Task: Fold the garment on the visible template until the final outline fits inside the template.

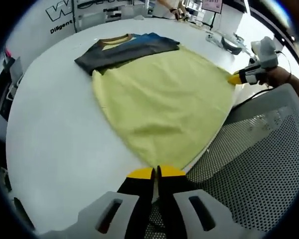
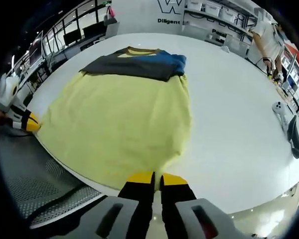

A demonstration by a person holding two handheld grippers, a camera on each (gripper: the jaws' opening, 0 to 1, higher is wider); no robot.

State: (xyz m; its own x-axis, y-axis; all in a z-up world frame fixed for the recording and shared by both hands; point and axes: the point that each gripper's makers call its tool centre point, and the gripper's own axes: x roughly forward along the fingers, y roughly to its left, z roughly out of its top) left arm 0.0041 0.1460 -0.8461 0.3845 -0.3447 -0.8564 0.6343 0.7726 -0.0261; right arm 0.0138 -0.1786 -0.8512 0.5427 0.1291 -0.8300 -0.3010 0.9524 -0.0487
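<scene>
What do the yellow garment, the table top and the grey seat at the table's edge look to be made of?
Garment: soft knit fabric, likely cotton jersey; matte, lying limp with faint creases, its dark sleeves folded across the top. Table: smooth hard white top, perhaps laminate, with a slight sheen. Chair: grey perforated mesh, probably synthetic, with rows of fine holes; which part of it, unclear.

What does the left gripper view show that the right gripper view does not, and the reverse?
Left gripper view: the hand that holds the right claw at a corner of the yellow garment. Right gripper view: a person in white standing beyond the white table; a dark object near its edge. Both: the garment with dark sleeves, the table, a mesh chair.
</scene>
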